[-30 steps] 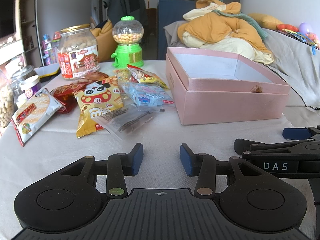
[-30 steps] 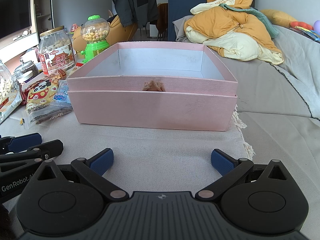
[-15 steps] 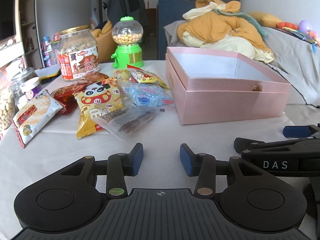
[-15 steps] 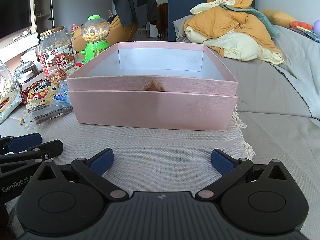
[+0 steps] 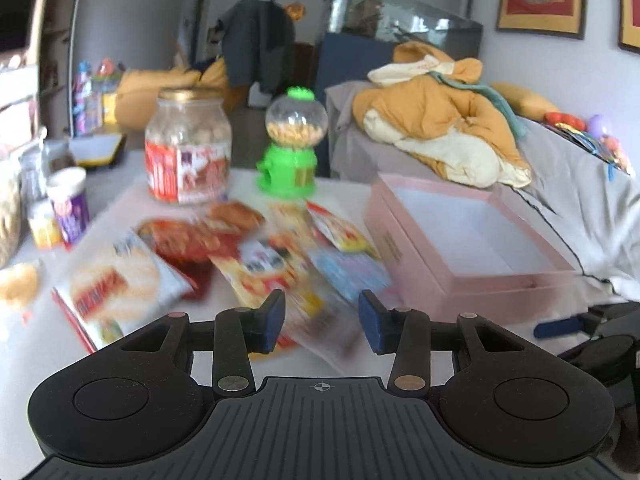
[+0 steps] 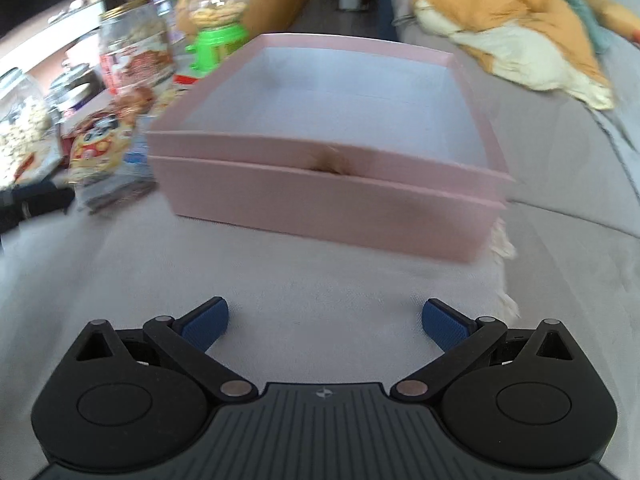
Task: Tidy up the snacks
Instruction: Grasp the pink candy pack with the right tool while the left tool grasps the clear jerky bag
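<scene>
On the cloth-covered tabletop (image 5: 168, 320), crinkly snack packets (image 5: 256, 264) look light, slippery; best pinched at an edge. Left claw (image 5: 320, 320) narrowing, empty; right claw (image 6: 324, 320) spread.

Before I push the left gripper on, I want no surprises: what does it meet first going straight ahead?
Probably the snack packets just ahead of the left gripper, whose empty jaws are closing; blur makes depth uncertain.

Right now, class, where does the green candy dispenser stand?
In the left wrist view the green candy dispenser stands at the table's far side, between the peanut jar and the pink box.
</scene>
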`<state>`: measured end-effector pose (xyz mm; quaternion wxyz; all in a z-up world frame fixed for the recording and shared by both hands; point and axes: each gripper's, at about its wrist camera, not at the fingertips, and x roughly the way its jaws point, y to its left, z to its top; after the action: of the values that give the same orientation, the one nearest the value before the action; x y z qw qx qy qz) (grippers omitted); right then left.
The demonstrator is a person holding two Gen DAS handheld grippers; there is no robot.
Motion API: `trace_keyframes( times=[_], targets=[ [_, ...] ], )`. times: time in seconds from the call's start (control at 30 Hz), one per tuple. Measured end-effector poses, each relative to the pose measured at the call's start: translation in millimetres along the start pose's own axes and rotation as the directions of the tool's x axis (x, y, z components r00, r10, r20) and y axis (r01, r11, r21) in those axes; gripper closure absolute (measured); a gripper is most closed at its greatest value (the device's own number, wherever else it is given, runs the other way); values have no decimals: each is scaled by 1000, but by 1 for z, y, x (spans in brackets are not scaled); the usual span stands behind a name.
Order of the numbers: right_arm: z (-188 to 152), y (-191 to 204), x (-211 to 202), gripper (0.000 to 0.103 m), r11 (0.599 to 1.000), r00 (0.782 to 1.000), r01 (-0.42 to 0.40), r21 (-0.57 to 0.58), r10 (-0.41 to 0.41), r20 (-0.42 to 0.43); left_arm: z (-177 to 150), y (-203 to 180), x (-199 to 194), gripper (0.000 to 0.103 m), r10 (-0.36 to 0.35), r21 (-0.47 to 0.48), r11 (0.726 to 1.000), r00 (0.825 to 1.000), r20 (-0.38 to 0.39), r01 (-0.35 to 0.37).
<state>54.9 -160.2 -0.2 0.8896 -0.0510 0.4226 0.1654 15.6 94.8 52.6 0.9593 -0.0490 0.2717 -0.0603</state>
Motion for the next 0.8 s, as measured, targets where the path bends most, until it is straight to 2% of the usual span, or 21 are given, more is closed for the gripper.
trace_keyframes(
  times=[0.1,0.17,0.3,0.4,0.5,0.6,0.67,0.7,0.73,0.8],
  targets=[
    [16,18,4,0,999,997,-30,-24,32,70,0,-1,14,57,-26,115,993,998,-65,33],
    [31,27,11,0,997,995,-70,-26,71,73,-5,-5,22,57,-49,176,982,993,-105,67],
    [57,41,23,0,996,992,-69,-51,74,100,-9,-16,39,56,-53,283,955,987,-149,94],
    [73,36,30,0,993,987,-121,-12,122,108,-9,-21,57,56,-47,321,942,986,-161,98],
    [87,39,41,0,985,981,-171,2,170,94,-10,-27,67,54,-74,348,929,984,-160,127],
    [95,52,57,0,981,979,-196,-17,196,56,-9,-25,67,59,-105,343,925,978,-178,162],
    [101,60,71,1,979,979,-201,-18,201,22,-9,-19,62,67,-121,331,926,975,-187,179],
    [103,63,77,3,979,979,-204,-14,204,4,-10,-15,56,71,-116,327,928,974,-194,175],
    [105,66,83,7,979,979,-206,-8,206,-14,-10,-12,52,71,-110,324,930,973,-202,173],
    [108,73,85,18,983,983,-182,-32,182,1,-10,-9,46,71,-103,317,932,968,-229,174]
  ],
)
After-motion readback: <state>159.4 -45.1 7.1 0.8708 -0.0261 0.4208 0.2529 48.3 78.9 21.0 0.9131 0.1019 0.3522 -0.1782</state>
